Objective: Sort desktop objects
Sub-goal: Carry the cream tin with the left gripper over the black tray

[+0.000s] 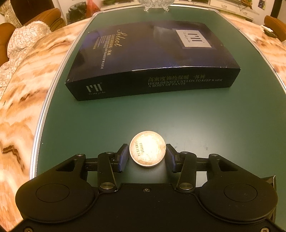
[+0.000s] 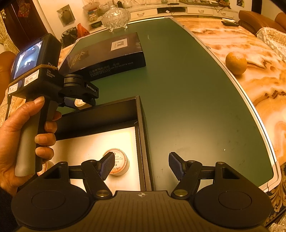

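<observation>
My left gripper (image 1: 147, 150) is shut on a small round cup with a pale foil lid (image 1: 147, 148), both pads pressed on its sides just above the green mat (image 1: 187, 117). In the right wrist view a hand (image 2: 16, 142) holds that gripper over the far wall of an open black tray (image 2: 142, 135), and the cup (image 2: 79, 103) peeks out under it. My right gripper (image 2: 141, 157) stands open and holds nothing, straddling the tray's right wall. A second cup (image 2: 119, 163) lies inside on the tray's white floor. Another cup (image 2: 43, 167) is partly hidden behind the hand.
A flat dark blue box (image 1: 148, 58) lies on the mat beyond the left gripper, with a cut-glass bowl (image 2: 116, 17) at the far edge. An orange (image 2: 236, 62) and a remote (image 2: 229, 23) rest on the marble tabletop (image 2: 259, 85) at the right.
</observation>
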A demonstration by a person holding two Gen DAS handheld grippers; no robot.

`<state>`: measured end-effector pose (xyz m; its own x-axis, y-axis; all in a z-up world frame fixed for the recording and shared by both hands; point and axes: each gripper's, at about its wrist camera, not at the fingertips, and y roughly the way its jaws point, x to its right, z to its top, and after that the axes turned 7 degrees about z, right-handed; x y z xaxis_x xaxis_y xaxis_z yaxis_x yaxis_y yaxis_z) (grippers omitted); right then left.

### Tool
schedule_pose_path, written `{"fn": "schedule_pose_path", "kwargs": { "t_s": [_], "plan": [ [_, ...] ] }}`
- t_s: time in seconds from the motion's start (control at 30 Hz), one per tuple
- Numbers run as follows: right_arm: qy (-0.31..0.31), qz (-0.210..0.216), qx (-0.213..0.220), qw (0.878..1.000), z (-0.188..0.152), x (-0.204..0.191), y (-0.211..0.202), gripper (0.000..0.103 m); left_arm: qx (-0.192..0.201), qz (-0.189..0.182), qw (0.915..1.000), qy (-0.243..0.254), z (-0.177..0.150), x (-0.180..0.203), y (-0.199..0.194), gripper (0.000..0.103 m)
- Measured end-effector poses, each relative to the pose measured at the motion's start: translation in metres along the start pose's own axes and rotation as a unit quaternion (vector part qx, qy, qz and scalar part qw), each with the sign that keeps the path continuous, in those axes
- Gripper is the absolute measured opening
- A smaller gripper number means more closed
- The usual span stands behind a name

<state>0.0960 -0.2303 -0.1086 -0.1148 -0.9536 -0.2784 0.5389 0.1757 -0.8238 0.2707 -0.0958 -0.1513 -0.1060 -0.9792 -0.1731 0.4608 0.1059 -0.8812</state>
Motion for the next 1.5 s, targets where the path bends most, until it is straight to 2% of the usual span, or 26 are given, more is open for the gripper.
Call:
{"fn": "schedule_pose_path", "kwargs": {
  "t_s": [0.53, 0.83, 0.97, 1.23, 1.5],
  "plan": [
    [0.000, 0.000, 0.004, 1.000, 0.001, -0.001, -0.004, 0.070, 0.014, 0.002, 0.9999, 0.003, 0.000, -0.002, -0.013, 0.041],
    [0.000, 0.001, 0.015, 1.000, -0.001, -0.003, -0.016, 0.070, 0.027, 0.006, 0.9996, 0.003, -0.011, -0.017, -0.055, 0.041],
    [0.001, 0.000, 0.018, 1.000, -0.004, -0.004, -0.022, 0.070, 0.036, 0.012, 0.9993, 0.006, -0.024, -0.023, -0.080, 0.041],
    [0.008, -0.010, 0.026, 1.000, -0.013, 0.000, -0.040, 0.070, 0.035, -0.003, 0.9994, -0.001, -0.056, -0.031, -0.119, 0.041],
    [0.012, -0.015, 0.030, 0.999, -0.023, 0.005, -0.055, 0.070, 0.010, -0.023, 0.9997, 0.000, -0.091, -0.023, -0.122, 0.041]
  ]
}}
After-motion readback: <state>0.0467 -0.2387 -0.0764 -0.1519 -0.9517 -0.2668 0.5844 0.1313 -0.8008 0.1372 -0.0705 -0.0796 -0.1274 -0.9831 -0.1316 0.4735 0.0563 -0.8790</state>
